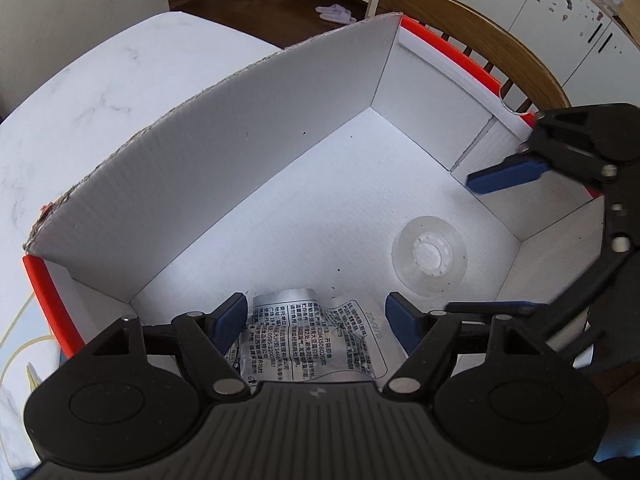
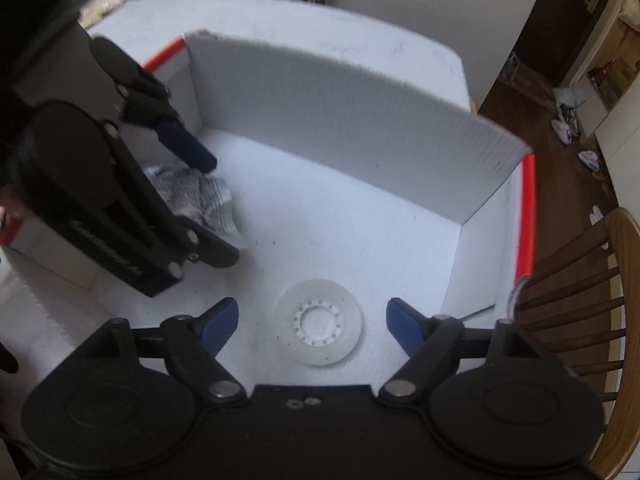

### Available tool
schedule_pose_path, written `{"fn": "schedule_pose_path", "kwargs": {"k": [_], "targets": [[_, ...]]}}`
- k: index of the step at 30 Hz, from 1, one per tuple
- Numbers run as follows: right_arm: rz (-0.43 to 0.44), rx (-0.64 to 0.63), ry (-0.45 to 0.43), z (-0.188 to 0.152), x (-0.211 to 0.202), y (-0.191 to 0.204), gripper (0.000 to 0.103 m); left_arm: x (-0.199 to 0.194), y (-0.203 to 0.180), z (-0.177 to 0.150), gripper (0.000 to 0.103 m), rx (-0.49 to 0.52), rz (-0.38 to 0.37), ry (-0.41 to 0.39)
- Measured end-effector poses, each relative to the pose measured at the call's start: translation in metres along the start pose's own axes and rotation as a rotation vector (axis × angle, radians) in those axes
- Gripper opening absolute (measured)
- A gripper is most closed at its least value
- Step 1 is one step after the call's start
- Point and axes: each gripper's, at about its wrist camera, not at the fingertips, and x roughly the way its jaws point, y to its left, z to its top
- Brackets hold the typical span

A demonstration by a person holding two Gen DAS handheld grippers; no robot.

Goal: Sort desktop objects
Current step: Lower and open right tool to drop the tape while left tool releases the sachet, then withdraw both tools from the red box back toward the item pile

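Both tongs are inside the white cardboard box [image 1: 224,168] on the table [image 1: 80,92].

Left tongs [image 1: 316,326]: released, fingers spread wide. A crumpled silver packet [image 1: 304,340] with printed text lies on the box floor between them; neither pad appears to press on it. Right wrist view agrees: packet [image 2: 200,196] flat on the floor under the left tongs [image 2: 208,208].

Right tongs [image 2: 312,324]: also released, empty. The clear tape roll [image 2: 319,322] lies flat on the box floor between the fingers, not touching either.

Status: two objects are in the box, the packet near one end, the tape roll well apart from it toward the other. Judged as placed, or just being let go.

Remaining: cannot tell. The visible strip of table beside the box shows nothing more to sort; most of the table is out of view.

Background: wooden chair [image 1: 480,36] just past the box.
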Motion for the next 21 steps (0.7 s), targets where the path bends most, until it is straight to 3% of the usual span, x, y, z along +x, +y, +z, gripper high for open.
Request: {"fn": "schedule_pose_path", "kwargs": {"k": [10,21], "targets": [[-0.003,0.08,-0.095,-0.016,-0.029,-0.002,0.088,-0.007,-0.006,-0.003,0.08,0.011,0.011,-0.047],[-0.001,0.145,-0.205,-0.033,-0.072,0.001,0.093,-0.041,-0.012,-0.017,0.085,-0.012,0.022,-0.147]]}}
